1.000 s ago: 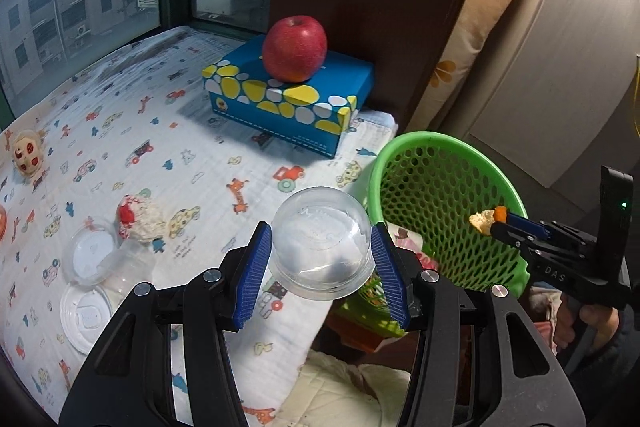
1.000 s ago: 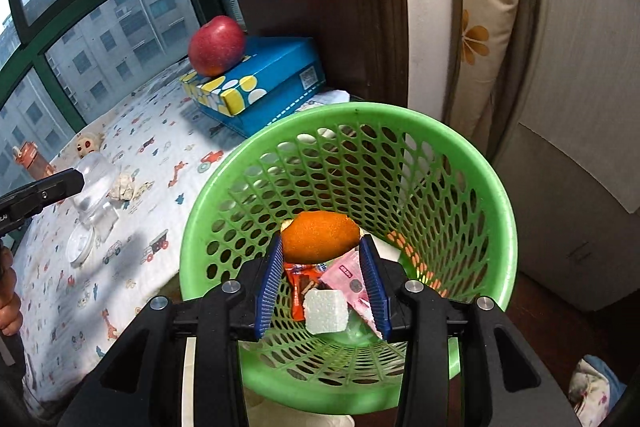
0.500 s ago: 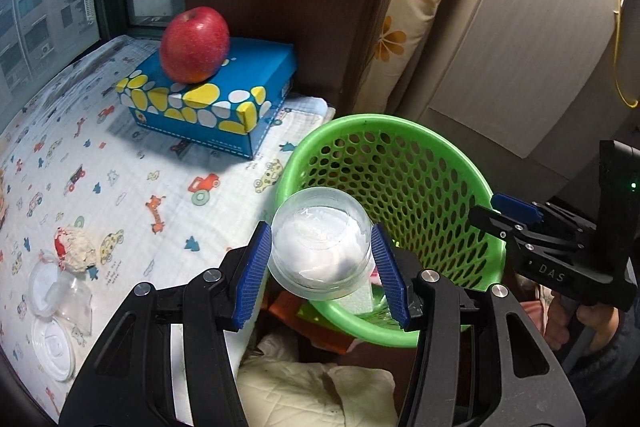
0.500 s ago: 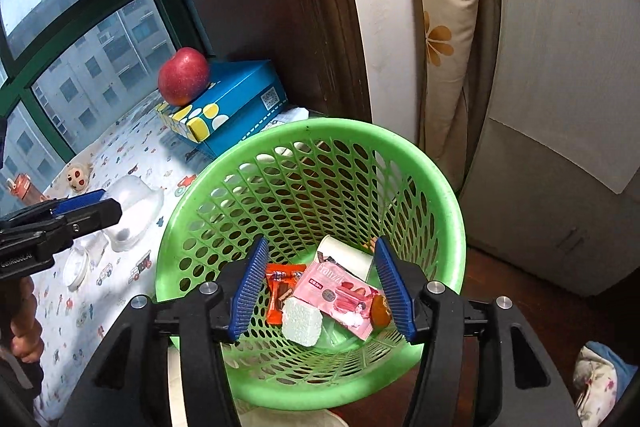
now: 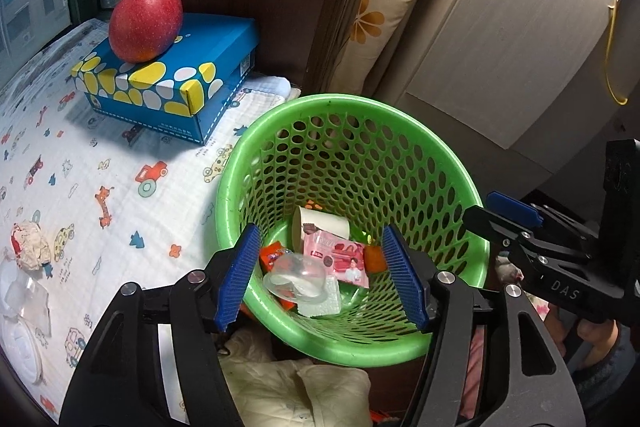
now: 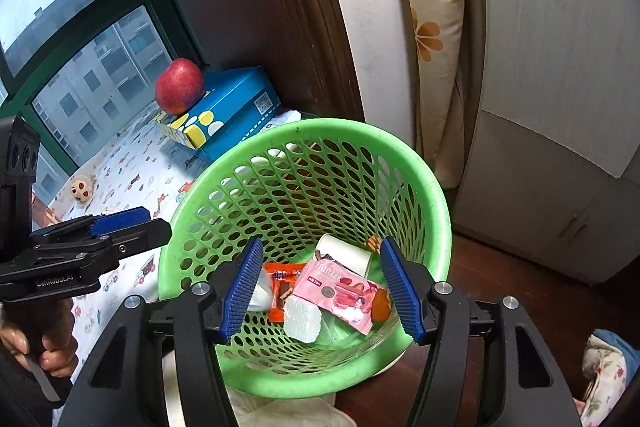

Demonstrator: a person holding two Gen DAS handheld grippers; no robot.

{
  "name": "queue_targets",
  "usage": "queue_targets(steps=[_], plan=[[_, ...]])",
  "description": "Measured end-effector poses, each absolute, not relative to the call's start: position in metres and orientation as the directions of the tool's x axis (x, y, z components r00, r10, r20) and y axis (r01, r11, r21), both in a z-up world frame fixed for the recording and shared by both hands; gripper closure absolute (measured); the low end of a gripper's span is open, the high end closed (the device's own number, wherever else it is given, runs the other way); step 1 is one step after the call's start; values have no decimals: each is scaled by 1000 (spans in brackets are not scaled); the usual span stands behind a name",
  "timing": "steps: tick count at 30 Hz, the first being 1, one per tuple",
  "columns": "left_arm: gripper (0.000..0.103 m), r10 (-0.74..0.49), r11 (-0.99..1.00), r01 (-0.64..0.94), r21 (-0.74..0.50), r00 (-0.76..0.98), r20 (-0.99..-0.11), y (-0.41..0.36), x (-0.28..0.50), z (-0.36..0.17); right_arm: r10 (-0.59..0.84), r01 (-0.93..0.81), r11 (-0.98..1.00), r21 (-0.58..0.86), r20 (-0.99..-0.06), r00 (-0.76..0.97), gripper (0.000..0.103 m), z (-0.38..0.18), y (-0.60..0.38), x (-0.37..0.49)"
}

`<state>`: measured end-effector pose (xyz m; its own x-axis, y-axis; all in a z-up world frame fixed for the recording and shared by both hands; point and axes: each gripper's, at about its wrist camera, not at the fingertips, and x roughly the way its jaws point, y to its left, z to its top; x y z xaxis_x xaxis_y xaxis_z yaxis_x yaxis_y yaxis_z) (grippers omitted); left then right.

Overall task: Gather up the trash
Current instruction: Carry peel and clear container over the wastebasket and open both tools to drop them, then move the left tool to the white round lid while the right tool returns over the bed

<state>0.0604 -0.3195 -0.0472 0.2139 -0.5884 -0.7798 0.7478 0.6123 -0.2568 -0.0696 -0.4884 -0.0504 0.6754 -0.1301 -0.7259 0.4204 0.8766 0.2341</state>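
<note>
My left gripper point(image 5: 321, 233) hangs over the green mesh basket point(image 5: 320, 103). Its jaws are opening and no pad touches anything. Below them, a clear plastic dome cup point(image 5: 294, 277) lies in the basket on a white foam piece point(image 5: 326, 303). Beside it are a pink packet point(image 5: 340, 259), a paper cup point(image 5: 320, 227) and an orange peel point(image 5: 374, 259). My right gripper point(image 6: 321, 245) is above the same basket point(image 6: 320, 127); its jaws are opening too, with nothing gripped. Each gripper shows in the other's view: the right gripper point(image 5: 504, 211) and the left gripper point(image 6: 132, 223).
A red apple point(image 5: 146, 21) sits on a blue spotted box point(image 5: 172, 75) at the back of the printed bedsheet point(image 5: 100, 167). A crumpled paper ball point(image 5: 32, 247) and clear plastic lids point(image 5: 20, 303) lie at the sheet's left edge. A wooden frame and a cabinet stand behind the basket.
The left gripper swung over the basket, spread its jaws and let the clear cup drop in. The right gripper released the orange peel into the basket and its jaws widened.
</note>
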Motion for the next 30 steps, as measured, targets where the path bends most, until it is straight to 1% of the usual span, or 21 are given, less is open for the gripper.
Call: queue_targets(steps=[3, 5, 11, 12, 22, 24, 26, 28, 30], plan=[[40, -574, 627, 744, -231, 241, -783, -310, 59, -46, -121, 412, 879, 240, -723, 680, 44, -49, -484, -69], [40, -561, 648, 731, -212, 271, -782, -299, 61, -44, -116, 404, 882, 242, -720, 684, 40, -47, -481, -68], [40, -507, 728, 664, -169, 357, -785, -253, 77, -42, -88, 367, 898, 244, -716, 692, 37, -45, -464, -55], [40, -499, 741, 649, -170, 364, -787, -245, 81, -42, -82, 358, 901, 245, -715, 694, 35, -45, -461, -52], [40, -395, 872, 460, -170, 452, -800, -144, 118, -54, -10, 255, 937, 238, -713, 701, 34, -39, -415, -15], [36, -371, 890, 426, -162, 470, -801, -124, 123, -57, 5, 234, 943, 236, -714, 700, 34, -39, -405, -8], [30, -340, 909, 390, -148, 488, -803, -104, 128, -60, 21, 213, 948, 236, -715, 698, 34, -39, -395, 0], [29, -307, 925, 358, -129, 502, -808, -85, 133, -64, 36, 192, 953, 236, -715, 698, 34, -39, -385, 7], [22, -278, 936, 335, -110, 509, -815, -67, 138, -70, 53, 175, 955, 240, -717, 695, 33, -39, -376, 14]])
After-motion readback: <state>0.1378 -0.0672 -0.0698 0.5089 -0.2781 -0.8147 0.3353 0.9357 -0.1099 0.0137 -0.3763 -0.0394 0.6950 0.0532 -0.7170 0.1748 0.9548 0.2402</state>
